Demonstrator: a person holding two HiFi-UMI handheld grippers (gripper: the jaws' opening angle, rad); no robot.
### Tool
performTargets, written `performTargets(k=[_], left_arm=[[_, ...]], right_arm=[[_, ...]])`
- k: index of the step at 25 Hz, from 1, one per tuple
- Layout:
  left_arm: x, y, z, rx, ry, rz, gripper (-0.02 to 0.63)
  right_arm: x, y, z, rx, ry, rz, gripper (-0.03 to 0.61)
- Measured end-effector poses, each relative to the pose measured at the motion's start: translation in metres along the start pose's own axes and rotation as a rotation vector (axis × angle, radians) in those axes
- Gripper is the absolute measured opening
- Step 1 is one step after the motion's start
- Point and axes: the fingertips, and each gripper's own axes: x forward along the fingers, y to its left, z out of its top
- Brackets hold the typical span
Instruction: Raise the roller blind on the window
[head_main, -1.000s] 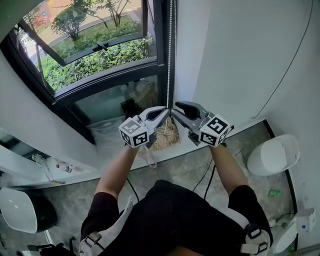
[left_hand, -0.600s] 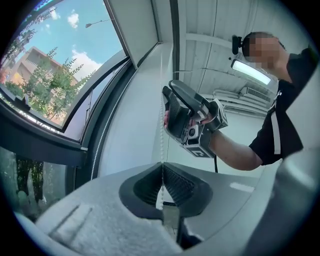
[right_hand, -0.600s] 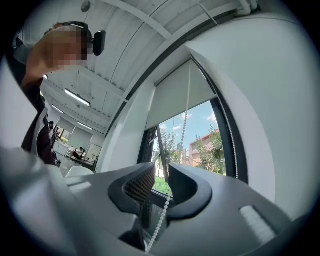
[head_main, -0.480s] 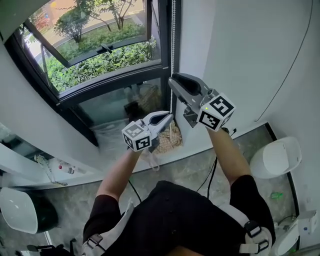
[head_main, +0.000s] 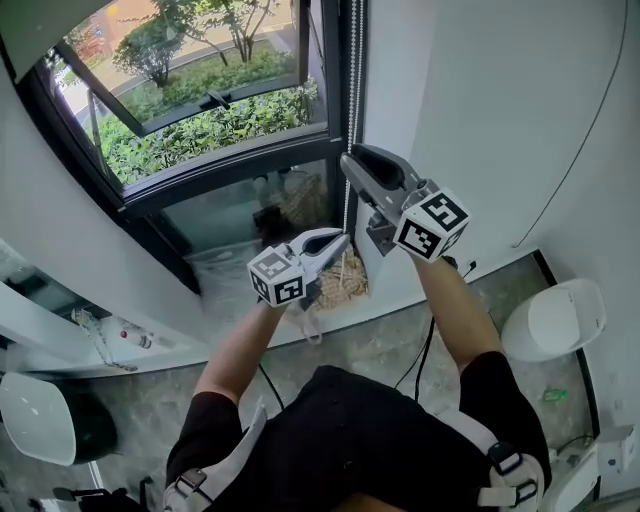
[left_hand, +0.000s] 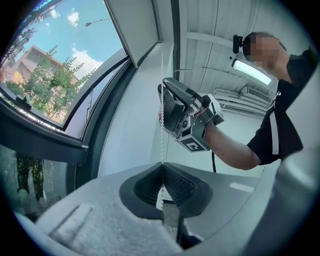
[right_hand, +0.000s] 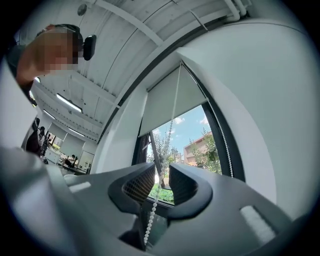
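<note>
My left claw (left_hand: 163, 175) pinches the light, slippery chain (head_main: 352, 100) shut, while my right claw (right_hand: 160, 185), opening around it higher up, should regrip squarely on the beads.

Two white bead-chain strands (right_hand: 170, 127). Two grey plastic grippers: left gripper (head_main: 343, 237), right gripper (head_main: 345, 158), jaws opening round one strand. One pale fabric roller blind (right_hand: 160, 110). One woven straw basket (head_main: 345, 280).
</note>
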Motion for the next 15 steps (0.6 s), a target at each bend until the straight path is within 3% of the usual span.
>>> performTargets(k=[2,9,12,15], left_arm=[[0.0,-0.001,-0.001,-0.005,-0.002,-0.003,0.008],[0.003,0.002,-0.009,0.007,0.029,0.0,0.009],[0.008,0.005,-0.046,-0.017,0.147,0.007,0.009],[0.002,0.003,-0.113,-0.045,0.323,0.005,0.009]], right_arm=[[0.001,0.001,-0.002,0.008,0.004,-0.005,0.021],[-0.002,-0.001,-0.01,-0.053,0.021,-0.042,0.014],[-0.012,-0.002,-0.044,-0.083,0.089,-0.06,0.012],[-0.035,0.0,-0.108,-0.033,0.206,-0.075,0.012]])
